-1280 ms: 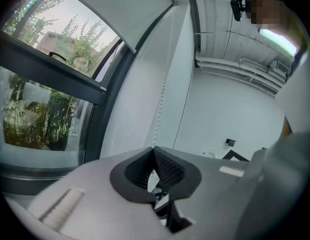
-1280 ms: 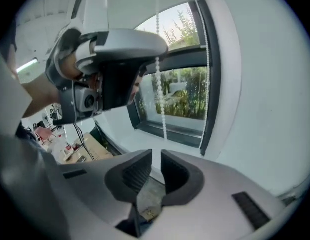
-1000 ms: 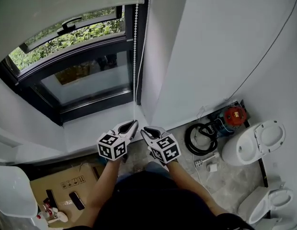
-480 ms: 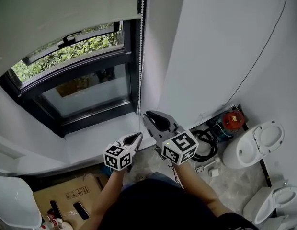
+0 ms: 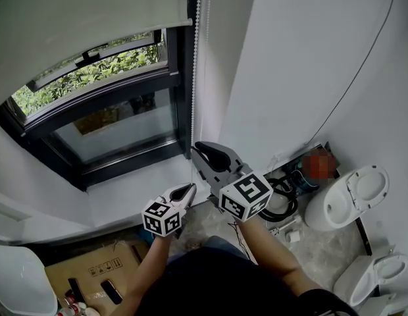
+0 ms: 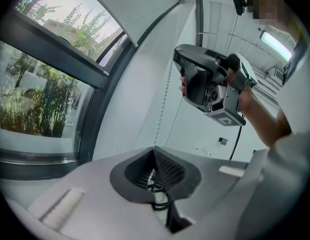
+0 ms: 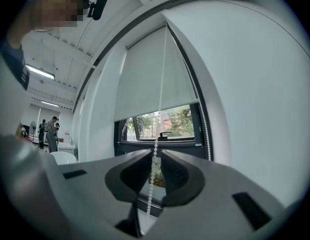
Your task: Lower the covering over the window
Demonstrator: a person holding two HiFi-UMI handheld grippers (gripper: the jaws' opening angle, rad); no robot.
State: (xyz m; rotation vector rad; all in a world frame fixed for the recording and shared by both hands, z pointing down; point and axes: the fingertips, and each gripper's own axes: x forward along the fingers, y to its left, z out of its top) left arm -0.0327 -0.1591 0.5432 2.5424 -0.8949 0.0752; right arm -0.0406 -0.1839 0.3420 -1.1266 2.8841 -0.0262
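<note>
White-walled room, dark-framed window point(image 5: 112, 120). Roller blind point(image 5: 79, 18) covers only the window's top. Bead chain point(image 5: 194, 78) hangs at the frame's right edge. Left gripper point(image 5: 188, 189) clamps the chain low; right gripper point(image 5: 199, 147) clenches it just above.

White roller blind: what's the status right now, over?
Left gripper and right gripper both shut on white bead chain. White roller blind partway down, dark-framed window mostly uncovered. Nothing blocking the chain.

Right tool point(image 5: 197, 147) higher on bead chain point(image 5: 195, 78)
</note>
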